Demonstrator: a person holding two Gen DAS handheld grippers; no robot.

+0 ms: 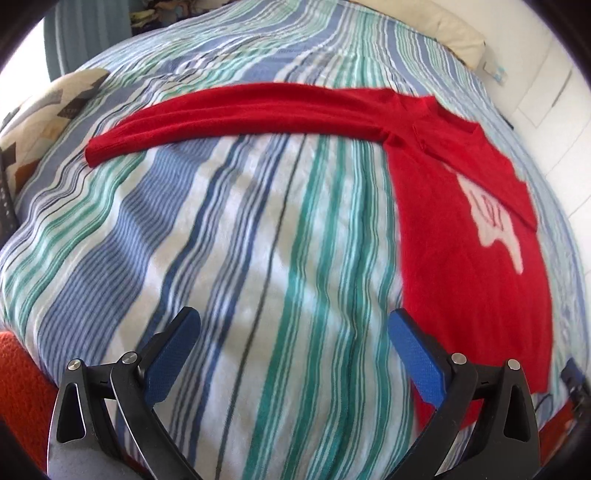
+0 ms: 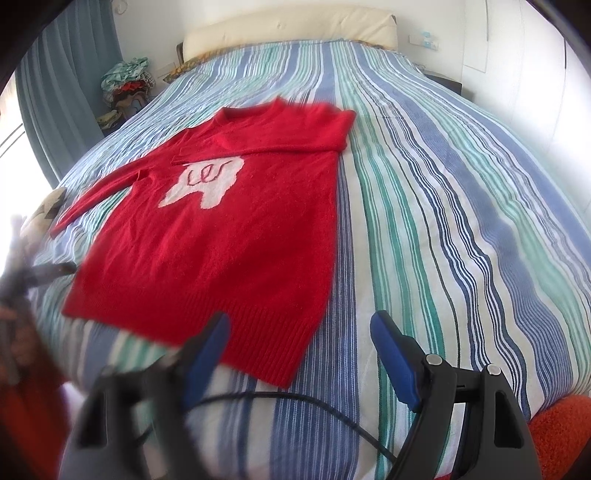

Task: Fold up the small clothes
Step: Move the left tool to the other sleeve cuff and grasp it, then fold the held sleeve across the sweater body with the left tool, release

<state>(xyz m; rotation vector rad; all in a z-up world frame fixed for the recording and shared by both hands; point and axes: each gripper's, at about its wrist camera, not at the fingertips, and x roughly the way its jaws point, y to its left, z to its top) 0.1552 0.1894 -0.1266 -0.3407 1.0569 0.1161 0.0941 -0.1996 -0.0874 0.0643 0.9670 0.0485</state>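
Observation:
A small red sweater [image 2: 236, 236] with a white patch on the chest lies flat on the striped bedspread [image 2: 443, 221]. Its right sleeve is folded across the chest; its left sleeve [image 1: 229, 114] stretches straight out to the side. In the left wrist view the sweater body [image 1: 461, 240] is at the right. My left gripper [image 1: 293, 325] is open and empty above bare bedspread [image 1: 221, 258], left of the sweater's hem. My right gripper [image 2: 299, 328] is open and empty just over the hem's right corner. The left gripper [image 2: 22, 280] shows blurred at the left edge of the right wrist view.
A cream headboard [image 2: 288, 33] stands at the bed's far end. A patterned cushion [image 1: 40, 122] lies at the bed's left side. A pile of clothes [image 2: 125, 88] sits by the blue curtain [image 2: 66, 96]. A black cable [image 2: 280, 402] runs under my right gripper. Orange fabric [image 2: 561, 435] shows at the near edge.

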